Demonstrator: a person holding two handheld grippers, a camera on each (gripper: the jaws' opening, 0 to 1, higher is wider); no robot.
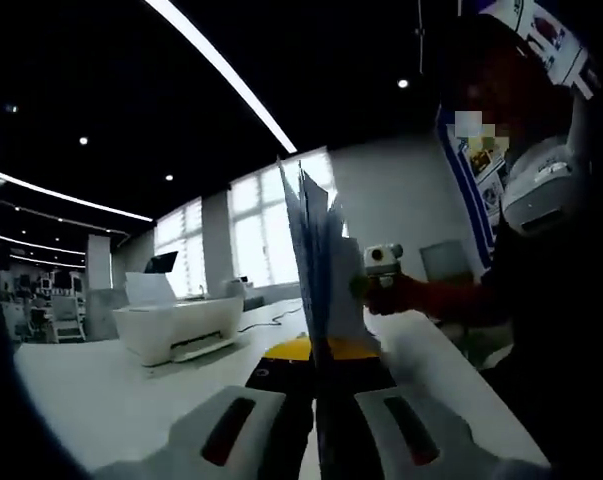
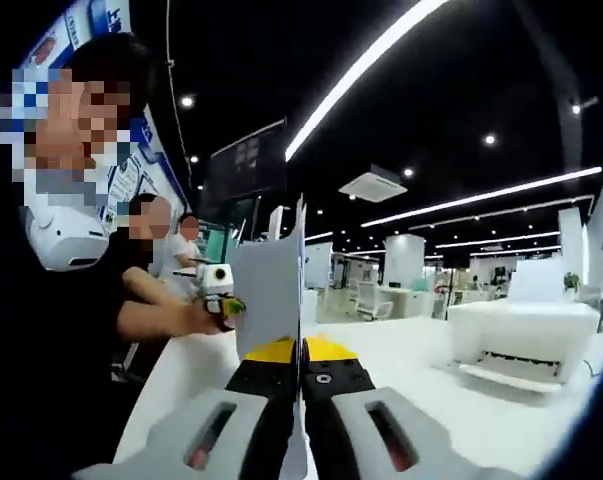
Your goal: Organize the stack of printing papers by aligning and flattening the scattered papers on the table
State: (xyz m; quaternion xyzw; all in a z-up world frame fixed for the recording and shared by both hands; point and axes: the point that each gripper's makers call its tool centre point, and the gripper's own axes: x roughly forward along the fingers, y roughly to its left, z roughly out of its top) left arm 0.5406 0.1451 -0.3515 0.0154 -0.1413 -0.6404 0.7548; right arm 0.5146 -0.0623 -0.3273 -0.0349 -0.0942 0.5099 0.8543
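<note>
While both the left gripper [image 1: 316, 425] and right gripper [image 2: 302, 425] pinch the upright sheaf of thin white printing papers [image 1: 319, 270], its floppy, slippery sheets likely need edge grips.

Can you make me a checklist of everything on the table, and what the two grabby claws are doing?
Surface: white table, mostly bare.
Job's things: stack of papers held upright on edge, sheets fanned apart at the top, not yet flat.
Clutter: white printer on the table, off to one side of the papers.
Grippers: left gripper shut on the papers from one edge; right gripper shut on the papers from the opposite edge.
Cables: a thin cable trailing beside the printer.
Surroundings: office with ceiling light strips, bright windows, and people at the table.
</note>
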